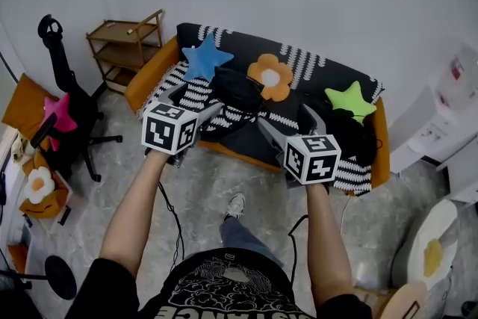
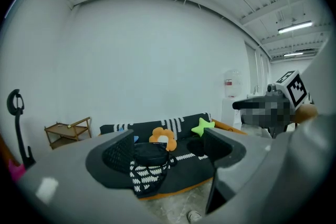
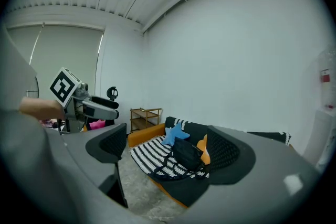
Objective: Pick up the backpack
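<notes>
left gripper (image 1: 196,99) has its jaws spread wide with nothing between them; in the left gripper view (image 2: 168,152) the gap frames only the distant sofa. right gripper (image 1: 291,119) is likewise spread and empty (image 3: 168,152). both are held in the air over the grey floor (image 1: 202,183), in front of the sofa (image 1: 149,75), well apart from it.

the backpack (image 1: 237,92) is black and lies on the sofa seat, on a black-and-white striped throw (image 1: 190,90). in the head view it sits beyond the jaw tips, between the two grippers and closer to the left one. in the left gripper view it shows in the gap, nearer the left jaw (image 2: 149,153); in the right gripper view it shows nearer the right jaw (image 3: 188,152). neither gripper touches it.

a blue star cushion (image 1: 203,57) lies just left of the backpack and an orange flower cushion (image 1: 270,76) just right of it. a green star cushion (image 1: 351,101) rests farther right. a wooden shelf (image 1: 127,41) stands left of the sofa, with a black office chair (image 1: 67,108) nearer the person.
</notes>
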A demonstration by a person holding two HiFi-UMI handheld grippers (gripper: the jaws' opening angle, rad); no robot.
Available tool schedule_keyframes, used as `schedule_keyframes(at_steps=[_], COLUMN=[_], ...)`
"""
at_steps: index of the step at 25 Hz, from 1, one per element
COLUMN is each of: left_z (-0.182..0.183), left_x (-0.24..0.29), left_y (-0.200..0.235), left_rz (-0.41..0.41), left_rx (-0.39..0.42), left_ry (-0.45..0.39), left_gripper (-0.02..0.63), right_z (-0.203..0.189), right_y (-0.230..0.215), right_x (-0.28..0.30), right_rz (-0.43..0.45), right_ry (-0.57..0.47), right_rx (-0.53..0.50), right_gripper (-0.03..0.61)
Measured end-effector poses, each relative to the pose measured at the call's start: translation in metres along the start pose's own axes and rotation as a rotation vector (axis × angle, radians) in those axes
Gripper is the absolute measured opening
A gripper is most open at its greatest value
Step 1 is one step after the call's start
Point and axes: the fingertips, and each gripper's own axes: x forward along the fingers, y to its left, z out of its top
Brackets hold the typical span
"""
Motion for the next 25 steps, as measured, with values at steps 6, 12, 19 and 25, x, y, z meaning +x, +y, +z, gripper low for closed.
schedule_keyframes(at_steps=[6, 12, 19, 25], left_z=[0.017, 0.057, 0.096, 0.101], left_x=[0.064, 0.148, 0.243, 0.297], left_y=[0.031, 0.073, 0.125, 0.150], left_rz=[-0.006, -0.010, -0.008, -0.014], left_rx=[0.012, 0.036, 0.036, 0.029], left_ry=[0.009, 0.020, 0.023, 0.049], left_gripper=[0.418, 0.418, 0.418, 0.418], right_z=[0.009, 0.038, 0.072, 0.077], right_y=[-0.042, -0.102, -0.169, -0.202], right_x=[0.059, 0.137, 0.227, 0.276], right_rz=[-0.007, -0.014, -0.021, -0.020], right_ry=[0.001, 0.005, 0.012, 0.030], right_rx=[0.010, 0.027, 0.033, 0.041], right_gripper=[0.502, 0.502, 0.500, 0.500])
